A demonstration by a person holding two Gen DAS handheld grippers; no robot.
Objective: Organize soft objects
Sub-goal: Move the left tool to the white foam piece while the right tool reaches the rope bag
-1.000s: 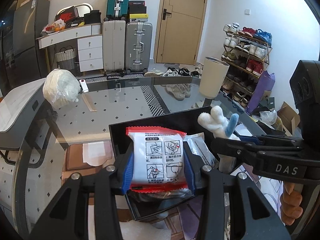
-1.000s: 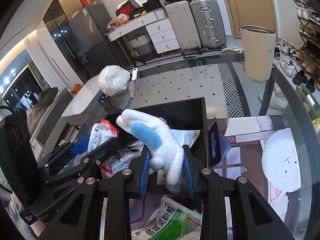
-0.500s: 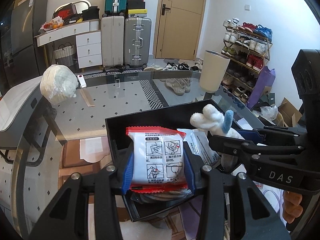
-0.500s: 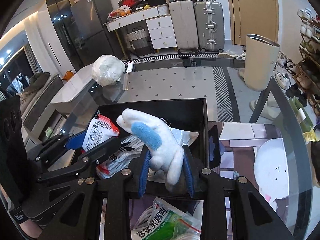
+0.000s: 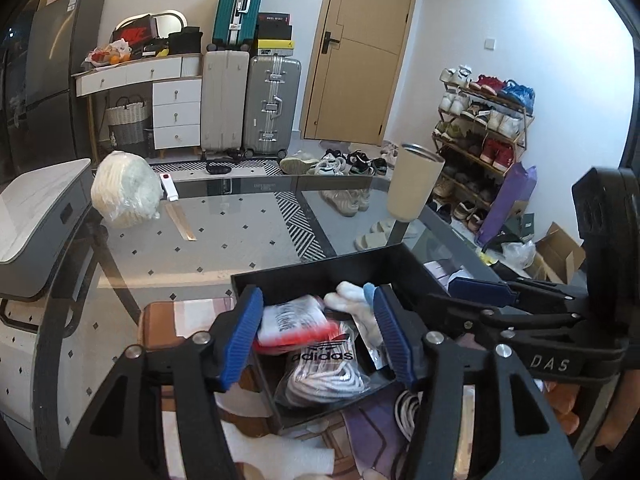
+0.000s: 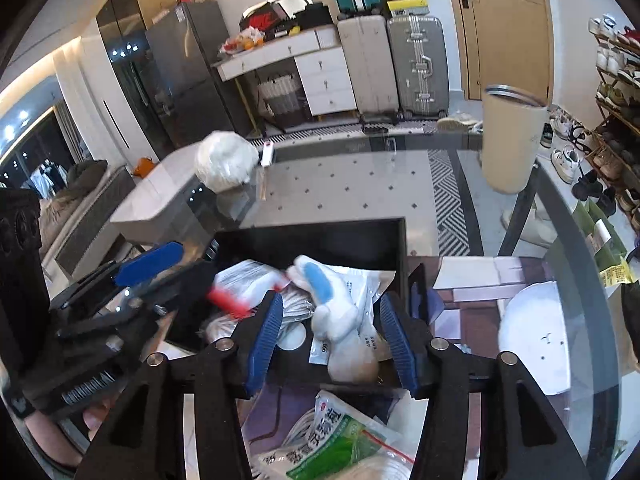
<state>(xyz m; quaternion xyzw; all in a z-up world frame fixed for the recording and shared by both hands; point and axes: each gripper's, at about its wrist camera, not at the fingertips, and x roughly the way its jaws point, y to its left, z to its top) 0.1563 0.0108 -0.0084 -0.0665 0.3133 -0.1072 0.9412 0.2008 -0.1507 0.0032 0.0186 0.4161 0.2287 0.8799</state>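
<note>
Release step in hand: both sets of fingers are opening above the black open-topped plastic bin [image 5: 320, 270] on the glass counter [image 5: 208, 232]. My left gripper [image 5: 318, 332] stands parted, its pads clear of the red-edged white sachet [image 5: 294, 320] lying in the bin. My right gripper [image 6: 328, 336] likewise frees the white-and-blue plush toy [image 6: 334, 308]; its long axis runs away from me, head toward the bin's far wall. Next, I judge, lift clear and fetch the green-labelled clear packet [image 6: 340, 440].

Glass desk [image 5: 248, 240] carries 1 black tray [image 5: 320, 276] at 6 o'clock, 1 white wrapped bundle [image 5: 124, 190] at 10 o'clock, and 1 beige cup [image 5: 414, 184] at 2 o'clock near the edge.
</note>
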